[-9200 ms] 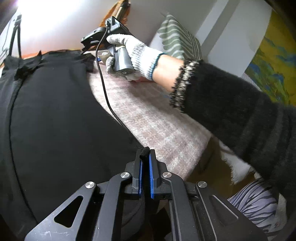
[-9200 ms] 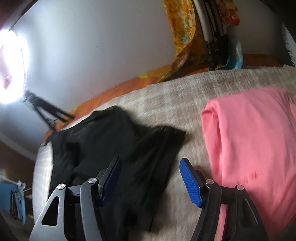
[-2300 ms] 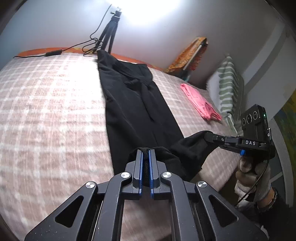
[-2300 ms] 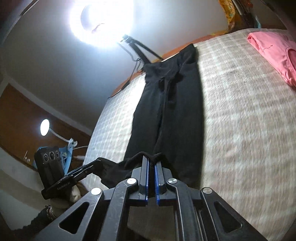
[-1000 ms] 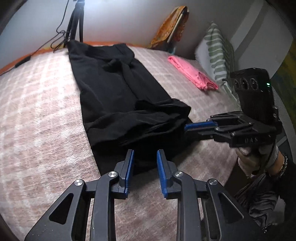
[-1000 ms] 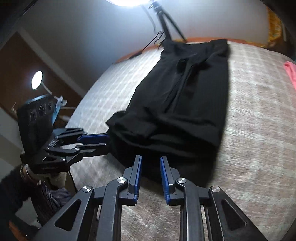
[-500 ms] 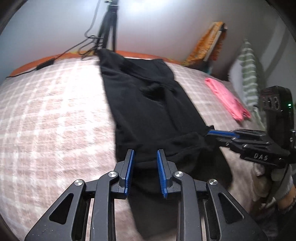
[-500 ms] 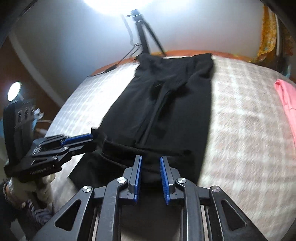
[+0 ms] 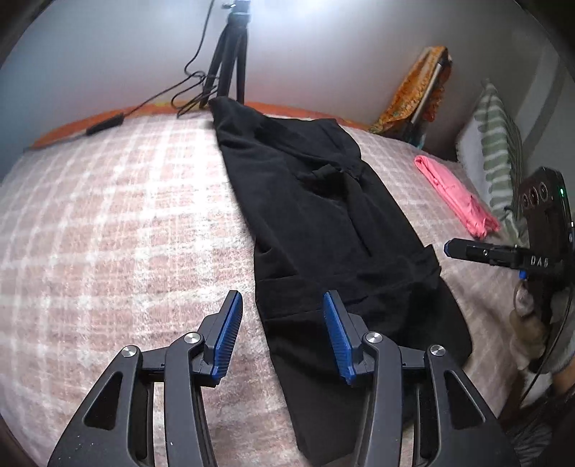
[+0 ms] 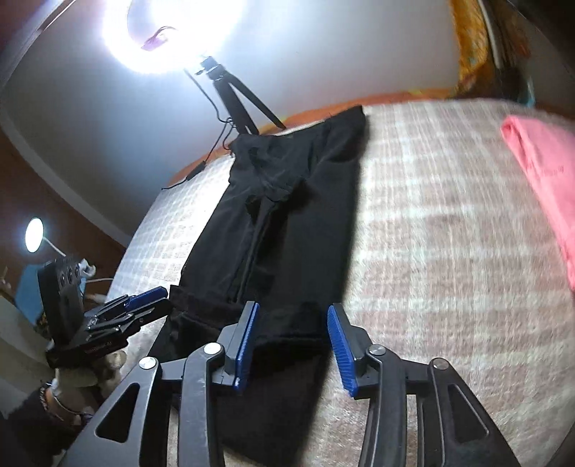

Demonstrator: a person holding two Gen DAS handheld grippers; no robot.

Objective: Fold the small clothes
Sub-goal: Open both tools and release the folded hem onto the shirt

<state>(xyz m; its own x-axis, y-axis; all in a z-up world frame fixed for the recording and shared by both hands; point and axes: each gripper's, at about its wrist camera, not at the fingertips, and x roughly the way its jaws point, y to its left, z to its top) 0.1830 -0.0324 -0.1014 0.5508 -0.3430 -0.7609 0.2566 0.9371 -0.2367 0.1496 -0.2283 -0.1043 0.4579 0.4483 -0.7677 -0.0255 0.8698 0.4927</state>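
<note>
A long black garment (image 9: 316, 222) lies lengthwise on the pink plaid bed cover (image 9: 118, 230), with a crosswise fold band near its close end. My left gripper (image 9: 282, 334) hovers over the garment's near left edge. Its jaws are opening, and the cloth lies under the gap without the pads pressing it. My right gripper (image 10: 293, 345) hovers over the near right edge of the black garment (image 10: 294, 215), jaws opening too and gripping nothing. Each view shows the other gripper from the side: the right gripper (image 9: 452, 248) and the left gripper (image 10: 143, 301).
A folded pink garment (image 9: 456, 197) lies to the right, pink garment (image 10: 546, 179) in the right wrist view. A striped pillow (image 9: 499, 161) leans behind it. A tripod (image 9: 230, 61) with a bright ring light (image 10: 169, 32) and a cable (image 9: 107, 124) stand at the bed's far edge.
Both grippers' jaws have spread from a narrow gap to a wide one. The bunched near end of the black garment now lies flatter. Both hands have shifted sideways.
</note>
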